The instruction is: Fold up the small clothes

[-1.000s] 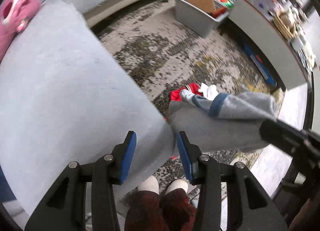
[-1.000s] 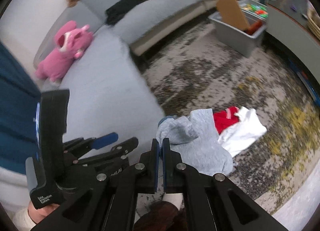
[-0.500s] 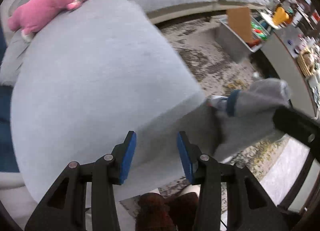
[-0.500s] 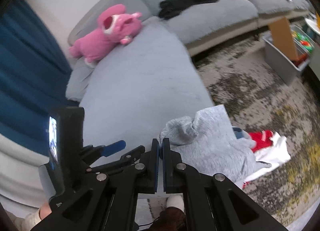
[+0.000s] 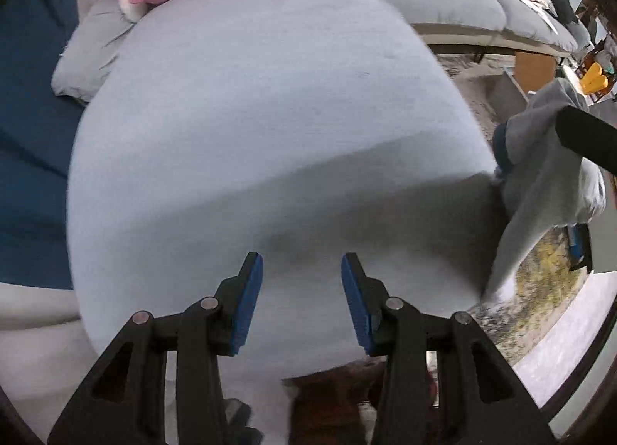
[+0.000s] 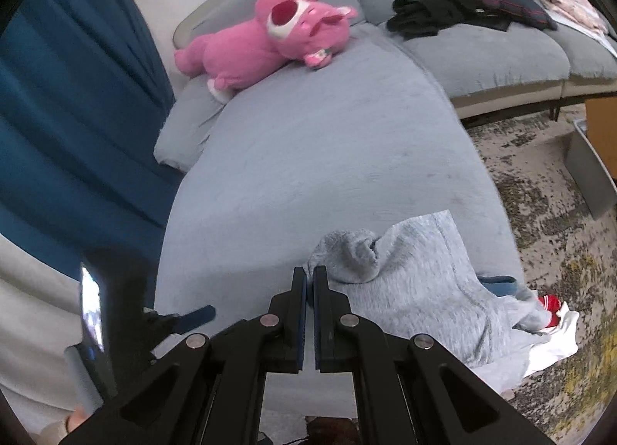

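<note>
Right fingers (image 6: 309, 279) clamped on crumpled grey sweatshirt (image 6: 416, 290) | left fingers (image 5: 302, 283) apart, empty

The grey garment (image 6: 416, 290) is showing a soft, fuzzy fleece cloth. The sofa cushion (image 6: 327, 159) is presenting a matt, short-napped fabric, and the far pink toy (image 6: 262, 40) is looking plush.

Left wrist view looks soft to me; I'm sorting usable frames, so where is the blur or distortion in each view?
Left wrist view: grey sofa cushion bulges from fisheye, edges smeared; right wrist view: sharper, pink plush toy crisp, rim curved.
</note>
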The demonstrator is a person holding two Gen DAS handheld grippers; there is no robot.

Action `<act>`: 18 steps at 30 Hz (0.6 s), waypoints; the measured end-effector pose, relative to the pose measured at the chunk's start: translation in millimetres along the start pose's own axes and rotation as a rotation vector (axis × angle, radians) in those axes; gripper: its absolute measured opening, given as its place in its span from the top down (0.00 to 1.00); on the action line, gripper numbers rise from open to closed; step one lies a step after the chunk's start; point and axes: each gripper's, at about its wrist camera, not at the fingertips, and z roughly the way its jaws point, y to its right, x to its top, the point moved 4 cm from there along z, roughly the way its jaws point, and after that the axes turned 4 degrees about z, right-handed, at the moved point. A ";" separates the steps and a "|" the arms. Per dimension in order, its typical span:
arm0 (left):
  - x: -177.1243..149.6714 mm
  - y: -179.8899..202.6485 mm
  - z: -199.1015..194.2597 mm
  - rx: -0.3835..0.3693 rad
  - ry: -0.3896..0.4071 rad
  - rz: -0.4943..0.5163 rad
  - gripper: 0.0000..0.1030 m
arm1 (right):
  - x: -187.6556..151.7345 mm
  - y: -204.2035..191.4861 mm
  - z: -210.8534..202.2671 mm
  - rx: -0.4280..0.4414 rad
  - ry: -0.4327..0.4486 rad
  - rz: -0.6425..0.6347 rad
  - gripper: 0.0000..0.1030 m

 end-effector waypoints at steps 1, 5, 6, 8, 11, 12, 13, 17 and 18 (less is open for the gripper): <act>-2.5 -12.2 -0.1 0.001 -0.008 -0.003 0.62 | 0.7 -2.9 3.4 -0.002 -0.006 0.000 0.97; -8.0 -46.4 4.3 -0.008 -0.031 0.003 0.62 | 8.9 -39.0 22.2 -0.008 -0.007 -0.016 0.97; -9.1 -53.9 5.3 -0.011 -0.034 0.005 0.62 | 12.8 -48.1 26.8 -0.004 -0.004 -0.023 0.97; -10.7 -67.3 7.5 -0.035 -0.039 -0.001 0.62 | 21.2 -64.7 36.7 0.013 -0.002 -0.026 0.97; -6.2 -80.3 6.2 -0.044 -0.034 0.000 0.62 | 37.4 -88.3 51.2 0.070 -0.001 -0.015 0.97; -5.3 -85.4 5.0 -0.039 -0.027 -0.003 0.62 | 43.1 -97.5 55.7 0.090 -0.003 -0.021 0.97; -4.6 -90.3 3.5 -0.041 -0.021 -0.011 0.62 | 48.7 -106.2 59.4 0.107 -0.001 -0.027 0.97; -2.5 -107.5 -5.6 -0.045 -0.003 -0.038 0.62 | 68.2 -141.1 72.0 0.193 -0.008 -0.072 0.97; -1.5 -110.0 -8.7 -0.046 0.005 -0.045 0.62 | 72.0 -147.6 74.5 0.196 -0.006 -0.091 0.97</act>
